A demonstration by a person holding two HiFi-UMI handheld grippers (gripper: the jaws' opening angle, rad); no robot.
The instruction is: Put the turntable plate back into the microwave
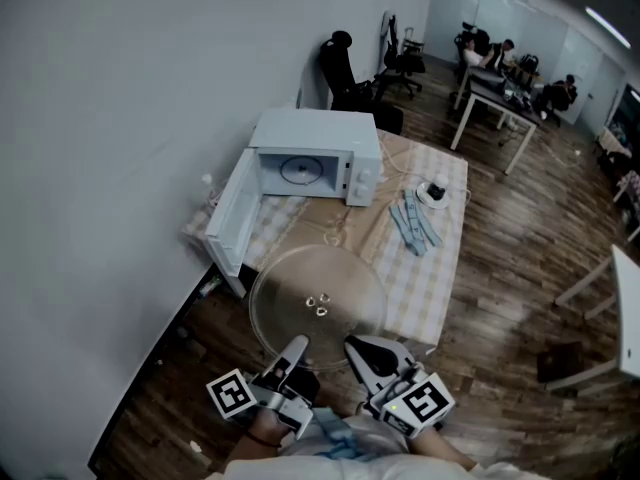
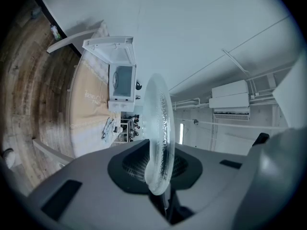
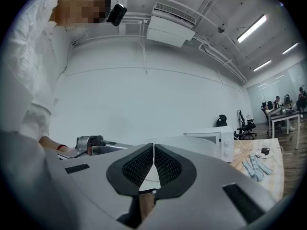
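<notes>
**Head view.** Your left hand-held gripper [image 1: 296, 349] is clamped on the near rim of the turntable plate [image 1: 305, 280]. The plate hangs roughly level in the air over the near end of the worktop [image 1: 445, 268], well short of the microwave [image 1: 318, 136]. The door [image 1: 232, 213] is swung wide to the left, and the cavity [image 1: 300, 171] shows a ring on its floor. Your right hand-held gripper [image 1: 362, 354] sits at the same near rim, just beside the left one; I cannot tell whether it touches the glass. Carry the plate straight ahead and level, passing to the right of the door's edge.

**Left gripper view.** The glass rim sits deep between the pads [image 2: 139, 169], so the hold looks sound. It is a one-edge hold on a wide disc, though, and I judge the far side will want to droop. Move slowly and don't roll your wrist.

**Right gripper view.** The pads here are pressed together with nothing between them. The plate shows as a pale sheet just beyond the tips. This gripper is probably best used as a prop under the rim, taking some of the weight.

Once inside the cavity, lower the plate so that the lugs [image 1: 318, 304] at its centre meet the ring. Let go only when the glass lies flat.
</notes>
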